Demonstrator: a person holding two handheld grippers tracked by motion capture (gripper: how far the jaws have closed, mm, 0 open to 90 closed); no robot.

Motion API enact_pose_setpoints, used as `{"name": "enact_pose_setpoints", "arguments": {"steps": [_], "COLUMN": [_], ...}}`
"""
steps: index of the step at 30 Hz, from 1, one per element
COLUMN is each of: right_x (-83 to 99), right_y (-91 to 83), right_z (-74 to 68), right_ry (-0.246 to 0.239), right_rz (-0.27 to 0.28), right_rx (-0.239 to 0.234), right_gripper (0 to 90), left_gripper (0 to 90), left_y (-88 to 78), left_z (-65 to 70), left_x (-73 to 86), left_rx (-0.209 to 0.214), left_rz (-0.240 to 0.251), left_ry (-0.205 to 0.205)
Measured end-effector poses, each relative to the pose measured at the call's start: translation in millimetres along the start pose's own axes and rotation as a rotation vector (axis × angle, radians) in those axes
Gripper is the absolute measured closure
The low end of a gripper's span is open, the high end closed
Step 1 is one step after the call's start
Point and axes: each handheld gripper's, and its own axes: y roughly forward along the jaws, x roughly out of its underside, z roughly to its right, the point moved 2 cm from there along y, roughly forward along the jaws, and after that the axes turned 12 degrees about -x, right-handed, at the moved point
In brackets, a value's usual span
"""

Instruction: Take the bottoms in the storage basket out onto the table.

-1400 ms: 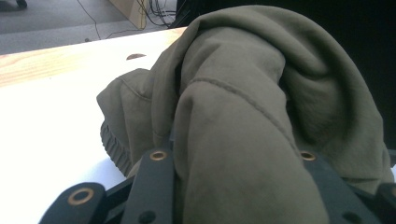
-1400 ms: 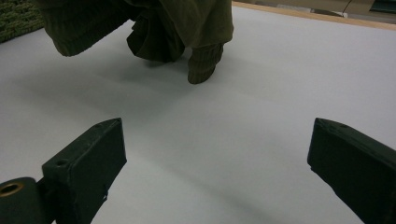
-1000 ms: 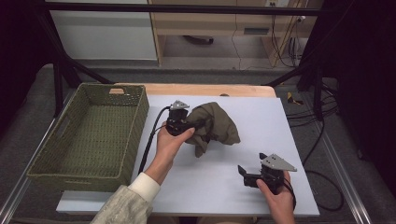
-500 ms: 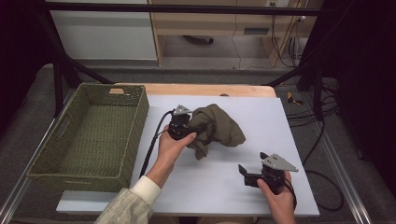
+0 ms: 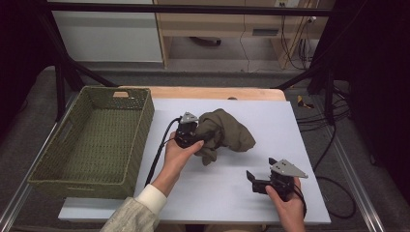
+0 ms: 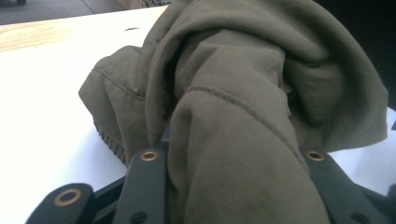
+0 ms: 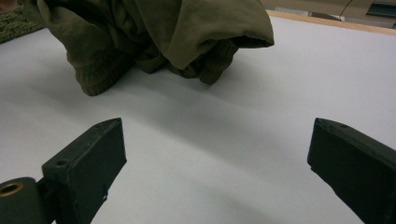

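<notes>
Left gripper (image 5: 189, 131) fingers, just easing apart, clamp the olive sweatshirt (image 5: 223, 133); right gripper (image 5: 258, 181) fingers apart; lift fabric clear before swinging toward wicker basket (image 5: 92, 140).

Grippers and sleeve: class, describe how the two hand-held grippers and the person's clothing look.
Both grippers are black. The right gripper carries a grey three-cornered plate on top; the left gripper has a smaller grey plate and trails a black cable. Brass-coloured rivets show on the jaws. The left forearm wears a pale knitted sleeve over a white cuff.
</notes>
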Motion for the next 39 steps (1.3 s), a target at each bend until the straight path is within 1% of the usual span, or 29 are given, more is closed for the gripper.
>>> {"name": "enact_pose_setpoints", "arguments": {"steps": [1, 2, 3, 5, 6, 8, 10, 11, 13, 14, 15, 16, 17, 18, 19, 20, 21, 22, 26, 27, 29, 30, 35, 39], "right_x": [0.1, 0.3, 0.8, 1.3, 1.3, 1.5, 1.2, 1.1, 1.4, 1.4, 1.5, 1.3, 1.3, 1.1, 1.0, 1.0, 1.1, 1.3, 0.8, 0.6, 0.8, 1.0, 0.8, 0.7], "right_y": [0.2, 0.6, 1.7, 2.9, 2.9, 4.0, 3.5, 3.2, 3.2, 3.2, 3.2, 2.9, 2.9, 2.5, 2.1, 2.1, 2.3, 2.7, 3.1, 2.8, 2.7, 3.0, 3.0, 3.5], "right_z": [-0.3, -1.1, -1.4, -1.5, -1.5, -1.7, -2.1, -1.9, -1.3, -1.3, -1.2, -1.4, -1.4, -1.5, -1.1, -1.1, -1.0, -0.9, -1.7, -2.0, -1.9, -1.6, -1.6, -2.4], "right_ry": [-0.004, 0.0, -0.002, 0.0, 0.0, -0.002, -0.004, 0.0, 0.0, 0.0, -0.001, -0.001, -0.001, 0.002, -0.002, -0.002, 0.002, 0.003, 0.001, 0.001, 0.002, 0.0, -0.001, -0.005], "right_rz": [-0.001, -0.001, -0.005, -0.012, -0.012, -0.014, -0.014, -0.012, -0.013, -0.013, -0.014, -0.013, -0.013, -0.012, -0.009, -0.009, -0.008, -0.011, -0.011, -0.01, -0.012, -0.012, -0.012, -0.015], "right_rx": [-0.001, -0.003, -0.005, -0.006, -0.006, -0.005, -0.005, -0.004, -0.003, -0.003, -0.004, -0.005, -0.005, -0.006, -0.004, -0.004, -0.003, -0.003, -0.002, -0.001, -0.002, -0.002, -0.001, -0.002], "right_gripper": [4.7, 4.6, 4.6, 4.7, 4.7, 4.8, 4.8, 4.6, 4.6, 4.6, 4.7, 4.7, 4.7, 4.7, 4.6, 4.6, 4.6, 4.7, 4.7, 4.7, 4.6, 4.7, 4.6, 4.7], "left_gripper": [59.9, 58.8, 55.8, 52.9, 52.9, 48.0, 42.1, 39.3, 35.4, 35.4, 33.3, 28.1, 28.1, 24.2, 15.0, 15.0, 11.8, 8.4, 7.0, 6.9, 6.4, 5.7, 5.1, 5.1], "left_y": [0.8, 1.2, 1.5, 2.6, 3.4, 5.4, 6.9, 7.4, 7.4, 7.3, 7.0, 6.7, 6.5, 6.4, 5.9, 4.3, 2.5, 0.6, -7.8, -10.0, -13.9, -16.0, -25.5, -32.5], "left_z": [1.5, 1.4, 2.0, 2.5, 2.9, 4.2, 5.6, 7.6, 8.2, 8.5, 8.1, 8.1, 8.0, 8.3, 9.1, 9.7, 10.7, 10.9, 11.2, 10.6, 10.1, 10.0, 7.9, 3.9], "left_x": [0.8, 1.0, 1.4, 2.6, 3.6, 5.6, 7.5, 9.3, 9.6, 9.6, 9.2, 8.8, 8.6, 8.0, 7.2, 6.7, 6.2, 5.5, 2.0, 1.3, -0.1, -0.5, -3.5, -6.3], "left_rx": [0.008, -0.001, 0.003, 0.001, -0.005, -0.008, -0.015, -0.004, -0.004, -0.007, -0.012, -0.009, 0.007, 0.026, 0.038, 0.038, 0.026, 0.024, 0.013, 0.016, 0.039, 0.045, 0.06, 0.06], "left_rz": [-0.003, -0.001, -0.006, -0.007, -0.007, -0.004, 0.0, 0.001, 0.002, 0.002, 0.006, 0.005, 0.002, 0.003, 0.001, -0.001, 0.006, 0.008, 0.044, 0.045, 0.048, 0.048, 0.066, 0.07], "left_ry": [-0.005, 0.006, 0.004, 0.01, 0.015, 0.017, 0.035, 0.039, 0.036, 0.033, 0.037, 0.033, 0.022, 0.019, 0.023, 0.032, 0.035, 0.038, 0.043, 0.041, 0.021, 0.019, 0.008, -0.002]}}
